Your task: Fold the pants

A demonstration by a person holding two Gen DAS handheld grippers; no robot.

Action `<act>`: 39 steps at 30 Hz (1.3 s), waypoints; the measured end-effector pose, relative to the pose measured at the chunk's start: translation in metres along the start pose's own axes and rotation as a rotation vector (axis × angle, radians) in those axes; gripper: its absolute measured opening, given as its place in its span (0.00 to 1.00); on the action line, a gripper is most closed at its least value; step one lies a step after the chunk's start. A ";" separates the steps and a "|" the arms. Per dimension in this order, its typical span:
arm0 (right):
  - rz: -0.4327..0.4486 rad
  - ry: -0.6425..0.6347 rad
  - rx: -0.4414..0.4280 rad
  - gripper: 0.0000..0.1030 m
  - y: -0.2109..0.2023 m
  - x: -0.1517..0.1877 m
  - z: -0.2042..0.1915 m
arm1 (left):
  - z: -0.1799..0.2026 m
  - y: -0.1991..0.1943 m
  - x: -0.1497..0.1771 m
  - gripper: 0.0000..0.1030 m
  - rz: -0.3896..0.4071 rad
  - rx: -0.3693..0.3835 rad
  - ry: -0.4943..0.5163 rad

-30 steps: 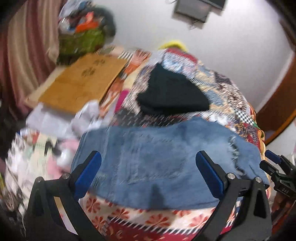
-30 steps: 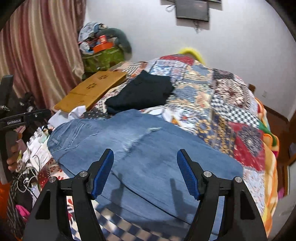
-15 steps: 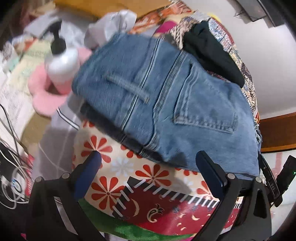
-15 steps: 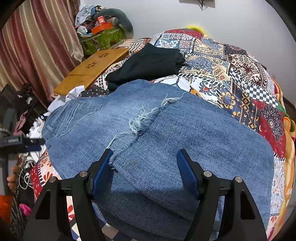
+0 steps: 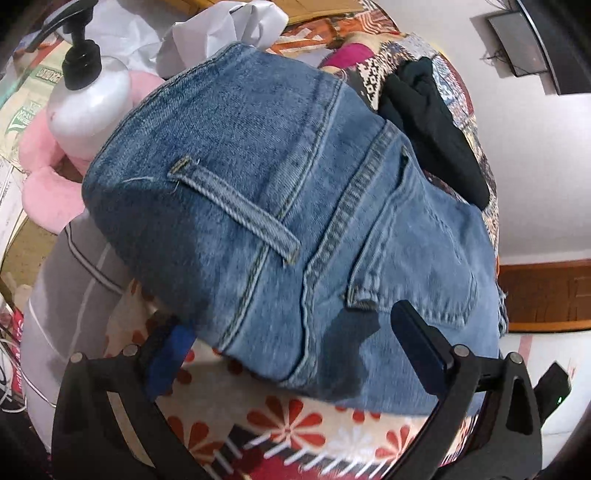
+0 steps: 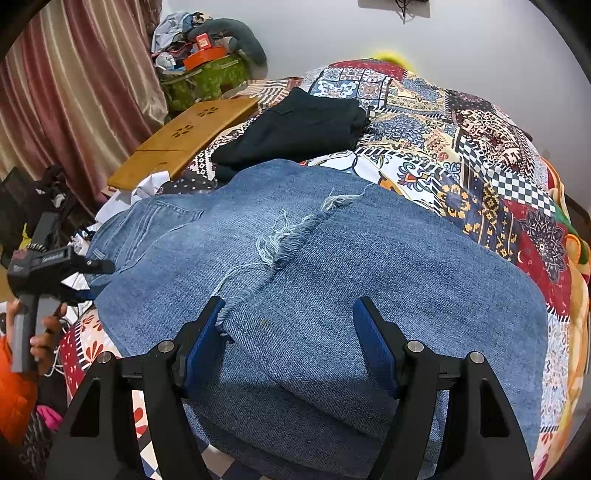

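Denim pants across bed, long axis left-right. Left tool wide, straddling waistband edge at frame bottom, probably not gripping; right tool wide over frayed hem.

The jeans cover the near part of the bed, leaving open quilt to their right and beyond. Just behind them lies a black folded garment. At the waistband end the way is crowded: a pump bottle, crumpled paper and a wooden tray.
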State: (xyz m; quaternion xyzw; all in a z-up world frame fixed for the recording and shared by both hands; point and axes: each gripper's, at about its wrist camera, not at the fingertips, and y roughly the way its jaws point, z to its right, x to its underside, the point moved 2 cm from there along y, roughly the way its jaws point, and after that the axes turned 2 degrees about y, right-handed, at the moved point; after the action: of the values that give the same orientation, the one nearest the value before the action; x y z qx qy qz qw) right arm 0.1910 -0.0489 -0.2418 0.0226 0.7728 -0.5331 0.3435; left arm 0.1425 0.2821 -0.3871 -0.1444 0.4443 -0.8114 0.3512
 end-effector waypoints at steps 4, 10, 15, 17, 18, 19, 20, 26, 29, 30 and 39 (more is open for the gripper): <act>0.001 0.003 -0.002 0.66 0.000 0.000 0.000 | 0.004 0.002 -0.004 0.94 0.028 -0.029 -0.014; 0.002 0.014 -0.009 0.66 0.000 -0.001 0.002 | 0.002 -0.008 -0.011 0.55 0.082 -0.110 -0.010; 0.029 0.047 -0.035 0.66 -0.012 -0.006 0.006 | 0.013 -0.024 -0.015 0.43 0.145 -0.145 0.041; 0.070 0.053 -0.041 0.66 -0.026 -0.010 0.008 | 0.022 -0.032 -0.015 0.37 0.175 -0.167 0.082; 0.087 0.056 -0.042 0.66 -0.031 -0.011 0.010 | 0.029 -0.039 -0.015 0.34 0.198 -0.182 0.112; 0.103 0.060 -0.041 0.66 -0.037 -0.013 0.012 | 0.036 -0.043 -0.014 0.32 0.217 -0.193 0.136; 0.119 0.063 -0.036 0.66 -0.042 -0.014 0.015 | 0.045 -0.049 -0.014 0.30 0.242 -0.209 0.170; 0.151 0.132 0.045 0.66 -0.063 -0.008 0.055 | 0.091 -0.065 -0.016 0.27 0.334 -0.283 0.287; 0.132 0.207 0.086 0.66 -0.065 0.005 0.084 | 0.112 -0.071 -0.020 0.26 0.360 -0.277 0.313; 0.124 0.240 0.102 0.66 -0.066 0.011 0.097 | 0.121 -0.073 -0.021 0.26 0.367 -0.268 0.323; 0.036 0.445 0.159 0.66 -0.056 0.059 0.172 | 0.211 -0.104 -0.011 0.20 0.459 -0.204 0.467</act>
State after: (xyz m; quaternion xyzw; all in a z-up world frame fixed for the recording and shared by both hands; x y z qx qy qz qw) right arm 0.2105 -0.2366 -0.2632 0.1806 0.7846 -0.5678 0.1713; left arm 0.2195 0.1966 -0.1821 0.1144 0.6125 -0.6738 0.3972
